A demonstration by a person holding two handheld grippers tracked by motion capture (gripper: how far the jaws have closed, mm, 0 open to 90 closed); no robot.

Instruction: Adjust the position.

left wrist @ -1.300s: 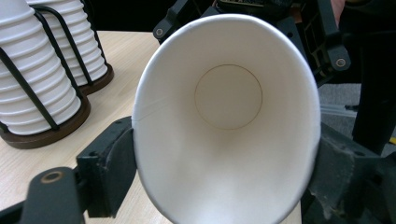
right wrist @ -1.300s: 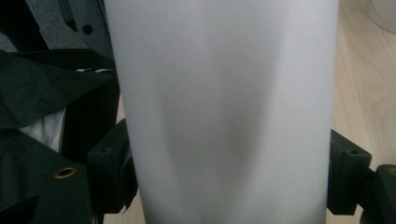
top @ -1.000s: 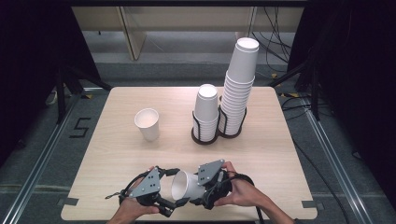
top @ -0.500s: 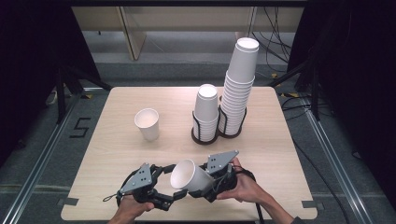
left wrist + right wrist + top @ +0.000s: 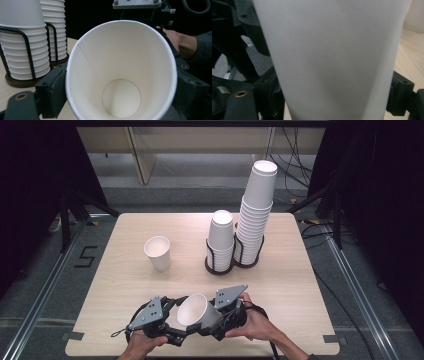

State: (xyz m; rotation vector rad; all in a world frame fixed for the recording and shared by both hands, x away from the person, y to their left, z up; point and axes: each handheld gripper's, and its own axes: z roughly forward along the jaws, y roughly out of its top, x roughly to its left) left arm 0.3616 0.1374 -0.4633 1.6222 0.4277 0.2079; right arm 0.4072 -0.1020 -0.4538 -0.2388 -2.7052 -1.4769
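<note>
A white paper cup (image 5: pixel 197 312) hangs just above the table's front edge, its mouth tipped up and to the left. My right gripper (image 5: pixel 214 321) is shut on the cup's wall (image 5: pixel 332 50), which stands between its jaws in the right gripper view. My left gripper (image 5: pixel 186 321) comes in from the left. Its jaws have just been closing and now sit against both sides of the cup (image 5: pixel 120 62), whose open mouth faces its camera. The right gripper's grey plate (image 5: pixel 140 6) and a hand (image 5: pixel 178 40) show behind the cup.
A single paper cup (image 5: pixel 157 252) stands upright left of the table's middle. In a black wire holder (image 5: pixel 220 265) at the back are a short cup stack (image 5: pixel 221 237) and a tall one (image 5: pixel 257 215). Bare wood (image 5: pixel 300 285) lies to the right of my hands.
The cup has been tipped from lying level between the grippers to mouth up and left. The left gripper's jaws have closed in on it.
</note>
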